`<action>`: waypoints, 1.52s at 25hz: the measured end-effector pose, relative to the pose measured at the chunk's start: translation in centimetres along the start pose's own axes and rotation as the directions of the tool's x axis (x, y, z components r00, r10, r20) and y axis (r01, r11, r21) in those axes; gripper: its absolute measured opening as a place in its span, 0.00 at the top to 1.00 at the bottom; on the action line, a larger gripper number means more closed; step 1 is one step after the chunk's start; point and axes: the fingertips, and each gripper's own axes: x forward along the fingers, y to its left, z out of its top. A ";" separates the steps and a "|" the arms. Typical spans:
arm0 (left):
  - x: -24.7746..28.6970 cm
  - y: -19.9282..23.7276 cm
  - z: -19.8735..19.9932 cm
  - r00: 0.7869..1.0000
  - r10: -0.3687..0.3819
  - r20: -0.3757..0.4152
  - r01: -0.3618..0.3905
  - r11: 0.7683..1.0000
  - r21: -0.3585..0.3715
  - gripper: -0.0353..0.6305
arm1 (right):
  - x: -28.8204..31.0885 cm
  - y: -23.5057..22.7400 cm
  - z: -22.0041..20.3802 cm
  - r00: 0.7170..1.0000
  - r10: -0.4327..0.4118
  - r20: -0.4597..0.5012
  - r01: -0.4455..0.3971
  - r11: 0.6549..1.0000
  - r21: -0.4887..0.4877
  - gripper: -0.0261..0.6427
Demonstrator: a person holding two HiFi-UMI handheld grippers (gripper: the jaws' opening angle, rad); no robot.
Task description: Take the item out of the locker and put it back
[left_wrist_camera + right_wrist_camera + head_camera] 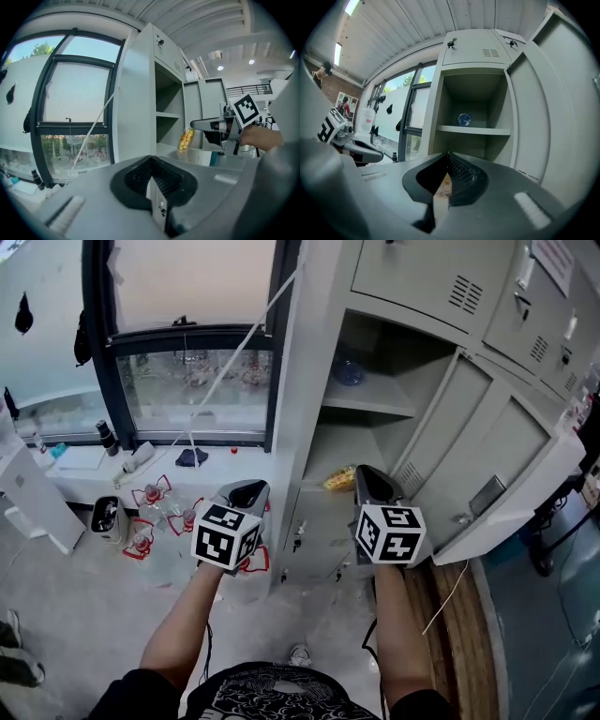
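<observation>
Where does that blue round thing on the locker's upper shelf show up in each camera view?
Head view: the blue round thing is at top centre, deep on the shelf board.
Left gripper view: not in it; only the shelf board's edge shows.
Right gripper view: dead centre, resting on the board.
Shared landmark: that shelf board.

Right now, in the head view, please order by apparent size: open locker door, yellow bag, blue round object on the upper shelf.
1. open locker door, clearly largest.
2. yellow bag and blue round object look about alike; I would not rank them.
</observation>
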 end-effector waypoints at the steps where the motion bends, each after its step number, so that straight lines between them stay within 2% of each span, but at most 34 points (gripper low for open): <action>1: 0.2 0.1 0.1 1.000 0.014 -0.001 -0.014 1.000 0.001 0.95 | 0.7 -0.2 0.2 1.000 0.015 0.004 -0.015 1.000 -0.005 0.92; 12: 1.8 0.5 0.0 0.990 0.140 -0.027 -0.140 0.990 -0.001 0.95 | 8.5 -1.2 0.8 0.986 0.164 0.013 -0.163 0.986 -0.031 0.93; 22: 2.2 1.6 -1.1 0.965 0.257 -0.051 -0.258 0.966 -0.011 0.95 | 13.7 -2.8 0.3 0.974 0.228 0.007 -0.228 0.973 -0.026 0.92; 31: 2.4 1.7 -1.6 0.953 0.295 -0.073 -0.296 0.955 -0.012 0.95 | 16.0 -4.0 -0.5 0.975 0.220 0.022 -0.219 0.975 -0.024 0.92; 38: 3.1 1.1 -1.5 0.960 0.272 -0.071 -0.273 0.962 -0.004 0.95 | 14.8 -3.9 -2.3 0.976 0.217 0.012 -0.217 0.976 -0.020 0.92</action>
